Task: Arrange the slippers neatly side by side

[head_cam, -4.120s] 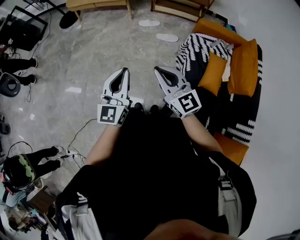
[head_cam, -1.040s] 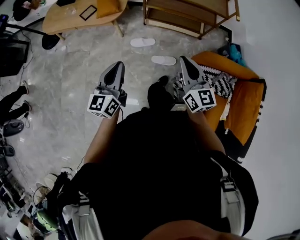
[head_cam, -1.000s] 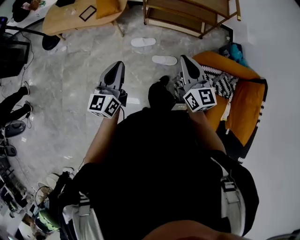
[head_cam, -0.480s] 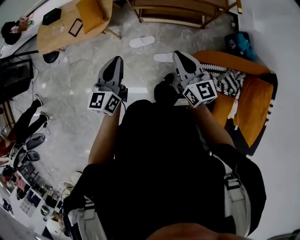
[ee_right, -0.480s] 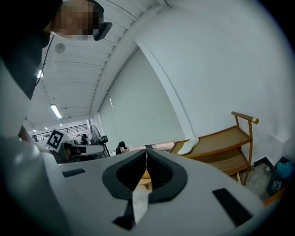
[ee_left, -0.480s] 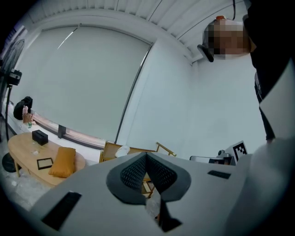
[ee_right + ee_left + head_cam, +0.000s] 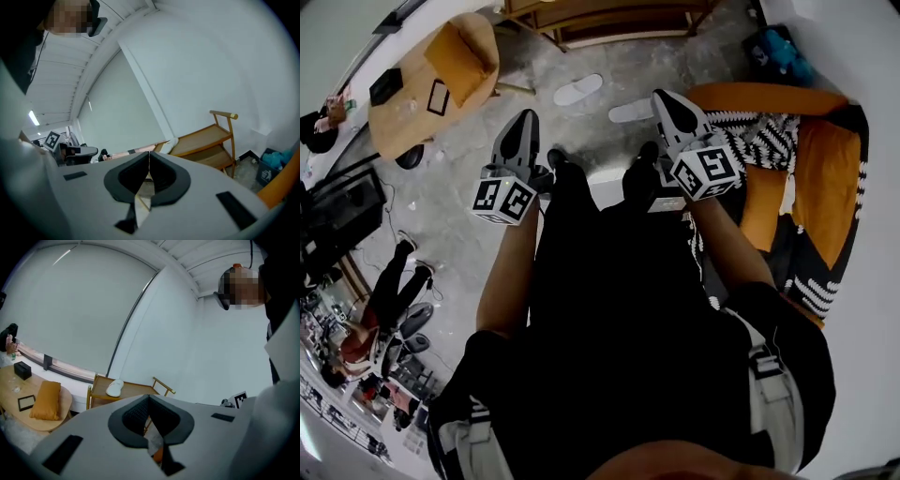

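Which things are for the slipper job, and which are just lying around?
For the job: white flat slipper nearer the wooden shelf; second white slipper by the right tongs; left tongs; both tongs shut.
Just lying about: square orange cushion; round wooden table; black-and-white patterned blanket; wooden shelf.

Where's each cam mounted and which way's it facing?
Head view: on the head, steeply down at floor, slippers, left gripper, right gripper; forearms, torso show.
Left gripper view: on left gripper, roughly level toward wooden shelf, wall; shut jaws show.
Right gripper view: on right gripper, toward shelf; shut jaws show.
Shared: shelf in all three.
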`<state>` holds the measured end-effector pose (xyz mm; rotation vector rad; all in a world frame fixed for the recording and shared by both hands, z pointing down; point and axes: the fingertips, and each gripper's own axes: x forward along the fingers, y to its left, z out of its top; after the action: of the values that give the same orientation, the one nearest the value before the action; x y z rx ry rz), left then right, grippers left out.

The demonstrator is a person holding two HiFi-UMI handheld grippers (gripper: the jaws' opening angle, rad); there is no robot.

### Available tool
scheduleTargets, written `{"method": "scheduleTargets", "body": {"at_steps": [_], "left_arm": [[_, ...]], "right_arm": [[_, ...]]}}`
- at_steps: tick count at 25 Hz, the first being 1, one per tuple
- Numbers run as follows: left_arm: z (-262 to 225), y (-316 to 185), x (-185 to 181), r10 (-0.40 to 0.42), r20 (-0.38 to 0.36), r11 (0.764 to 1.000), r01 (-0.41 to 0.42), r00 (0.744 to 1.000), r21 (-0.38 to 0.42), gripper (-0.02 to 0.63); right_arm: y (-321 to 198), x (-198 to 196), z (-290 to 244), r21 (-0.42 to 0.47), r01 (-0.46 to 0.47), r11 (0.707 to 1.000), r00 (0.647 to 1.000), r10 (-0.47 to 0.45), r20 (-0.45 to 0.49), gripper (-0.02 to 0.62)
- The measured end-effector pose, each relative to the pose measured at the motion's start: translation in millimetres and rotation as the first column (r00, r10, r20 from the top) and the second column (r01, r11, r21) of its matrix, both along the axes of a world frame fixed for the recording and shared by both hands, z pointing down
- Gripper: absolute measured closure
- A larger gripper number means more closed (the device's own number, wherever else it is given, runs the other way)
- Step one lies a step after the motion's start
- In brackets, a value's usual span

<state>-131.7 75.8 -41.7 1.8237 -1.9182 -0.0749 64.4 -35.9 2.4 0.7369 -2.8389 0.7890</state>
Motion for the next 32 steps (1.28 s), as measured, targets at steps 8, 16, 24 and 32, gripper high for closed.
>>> {"method": "scheduleTargets", "body": {"at_steps": [8,16,24,32], "left_arm": [[28,-38,-27,0.289,-0.031,0.957,-0.288,0.957,0.012,0.592],[93,-69,-48,0.523,0.009,0.852,-0.523,0.852,-0.021,0.592],[215,-43,-49,0.573,0.045,0.814,-0.562,0.818,-0.145,0.592],[327,-43,-39,0.562,-0.006,0.808,-0.551,0.827,-0.208,0.592]], "right_arm": [[1,27,22,-0.026,-0.345,0.938,0.935,0.342,-0.092,0.563],[37,40,109,-0.094,-0.48,0.872,0.847,0.432,-0.31,0.563],[59,-3,275,-0.226,-0.274,0.935,0.884,0.152,-0.441,0.561],[52,-8,402,-0.221,-0.247,0.944,0.838,0.093,-0.537,0.561]]}}
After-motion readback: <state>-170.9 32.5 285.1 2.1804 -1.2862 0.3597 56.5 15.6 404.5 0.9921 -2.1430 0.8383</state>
